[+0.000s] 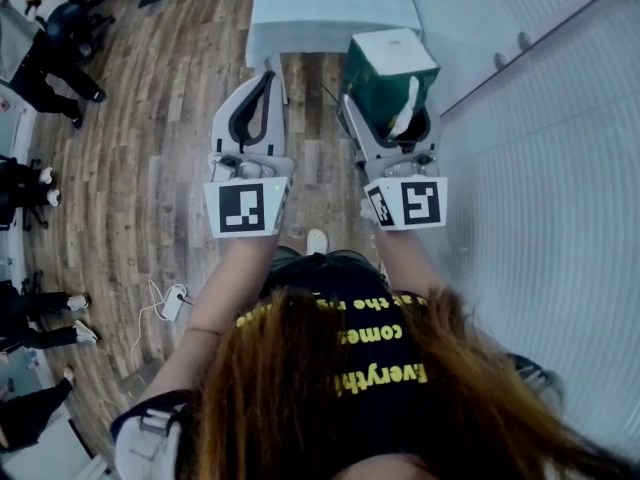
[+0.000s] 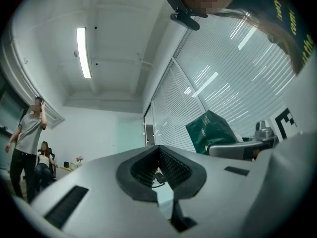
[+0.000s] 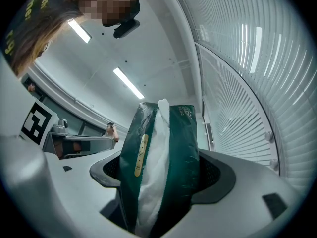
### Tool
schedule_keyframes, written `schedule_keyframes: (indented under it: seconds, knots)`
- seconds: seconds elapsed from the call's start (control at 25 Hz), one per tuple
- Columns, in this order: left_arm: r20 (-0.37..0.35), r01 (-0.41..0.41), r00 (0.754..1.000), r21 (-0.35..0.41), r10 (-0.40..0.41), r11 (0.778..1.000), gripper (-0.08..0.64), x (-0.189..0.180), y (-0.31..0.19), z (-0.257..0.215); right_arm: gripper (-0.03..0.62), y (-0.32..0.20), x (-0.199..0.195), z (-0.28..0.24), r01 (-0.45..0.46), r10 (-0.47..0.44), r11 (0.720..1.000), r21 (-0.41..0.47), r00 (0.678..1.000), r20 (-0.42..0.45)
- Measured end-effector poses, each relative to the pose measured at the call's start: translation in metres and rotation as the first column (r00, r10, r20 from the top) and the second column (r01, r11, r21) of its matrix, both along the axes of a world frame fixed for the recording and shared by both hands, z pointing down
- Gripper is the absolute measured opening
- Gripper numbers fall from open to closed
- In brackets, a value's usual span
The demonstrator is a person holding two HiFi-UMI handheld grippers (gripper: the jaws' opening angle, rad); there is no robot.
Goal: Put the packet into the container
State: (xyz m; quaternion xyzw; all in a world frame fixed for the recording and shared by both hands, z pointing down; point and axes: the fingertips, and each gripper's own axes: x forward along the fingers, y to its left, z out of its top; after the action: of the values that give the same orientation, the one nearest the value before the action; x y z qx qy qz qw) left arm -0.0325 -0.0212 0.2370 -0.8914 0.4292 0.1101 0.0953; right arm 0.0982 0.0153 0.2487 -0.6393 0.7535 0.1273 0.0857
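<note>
**A:** What is hard to make out?

**B:** The packet's (image 3: 174, 148) lower end. It sinks between the dark pads (image 3: 218, 175) of the right gripper (image 3: 161, 182) and is cut off at the bottom edge of the right gripper view. Its print is too small to read. In the head view the white table (image 1: 330, 13) runs off the top edge.

**A:** And the packet itself?

**B:** It is dark green and glossy, and open down its front. White tissue (image 3: 153, 172) bulges from the slit and pokes out above the top. A pale yellow strip (image 3: 140, 155) runs down its left face.

**A:** Where is it?

**B:** It is clamped in the right gripper, with the jaws pressed on both sides. It is held in the air above the wood floor (image 1: 170, 118), near the table's edge.

**A:** And the left gripper (image 2: 159, 170)?

**B:** Its jaws are closed, tips meeting, with nothing between them.
</note>
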Motion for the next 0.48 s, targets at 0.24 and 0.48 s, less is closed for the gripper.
schedule_keyframes:
  seconds: [0.24, 0.48]
  knots:
    - [0.005, 0.0, 1.0, -0.003, 0.0, 1.0, 0.002, 0.0, -0.007, -0.005, 0.377, -0.012, -0.003, -0.005, 0.009, -0.009, 1.0, -0.003, 1.0, 0.006]
    - [0.01, -0.003, 1.0, 0.012, 0.002, 1.0, 0.002, 0.007, -0.013, 0.008, 0.377, -0.015, 0.006, 0.01, 0.005, -0.005, 1.0, 0.009, 1.0, 0.016]
